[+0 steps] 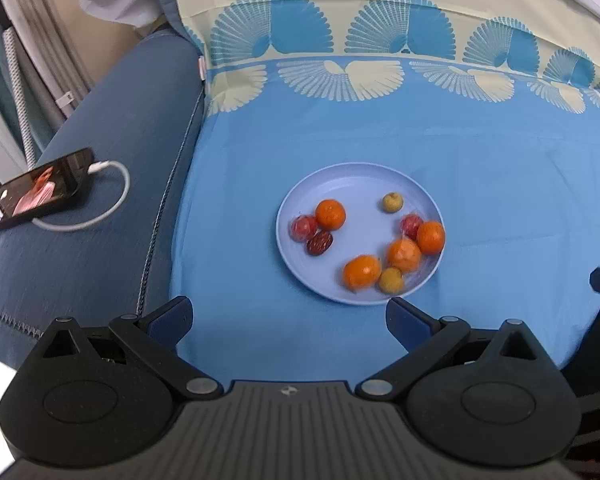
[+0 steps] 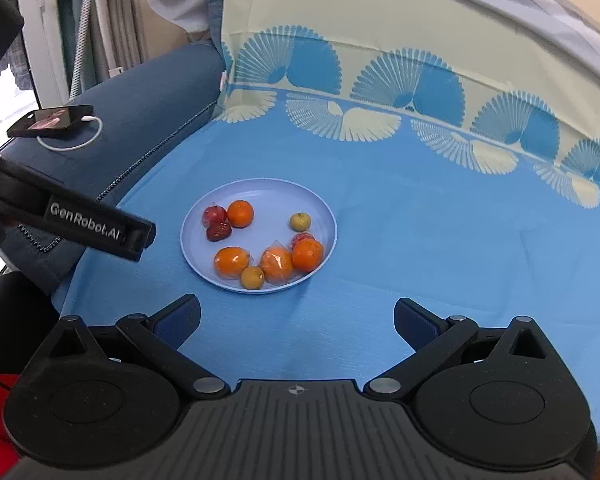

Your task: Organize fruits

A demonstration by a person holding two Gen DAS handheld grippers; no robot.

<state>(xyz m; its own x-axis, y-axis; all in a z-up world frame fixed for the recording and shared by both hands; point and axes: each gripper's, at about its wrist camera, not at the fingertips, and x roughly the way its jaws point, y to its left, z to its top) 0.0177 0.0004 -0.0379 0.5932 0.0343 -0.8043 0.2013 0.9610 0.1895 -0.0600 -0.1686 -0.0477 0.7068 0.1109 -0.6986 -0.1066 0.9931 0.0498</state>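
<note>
Blue round plastic plate (image 1: 296,216) holding every fruit; both left gripper (image 1: 288,320) and right gripper (image 2: 298,320) gaping wide, empty; sorting seemingly finished; next, probably only withdrawing.

Bright, even light — fisheye-bowed edges

– Where are we standing, would you say?

– A home, a living room by the look of it. A blue sofa arm (image 1: 100,184) is running along the left, and a fan-patterned sheet (image 1: 380,140) is covering the seat and climbing up the back.

– Anything else pointing that way?

– A phone (image 1: 36,192) is lying on the sofa arm with a white cable (image 1: 112,200) plugged into it. Daylight is coming in through a window (image 2: 4,92) behind, and a plate (image 2: 268,196) is sitting on the sheet.
</note>
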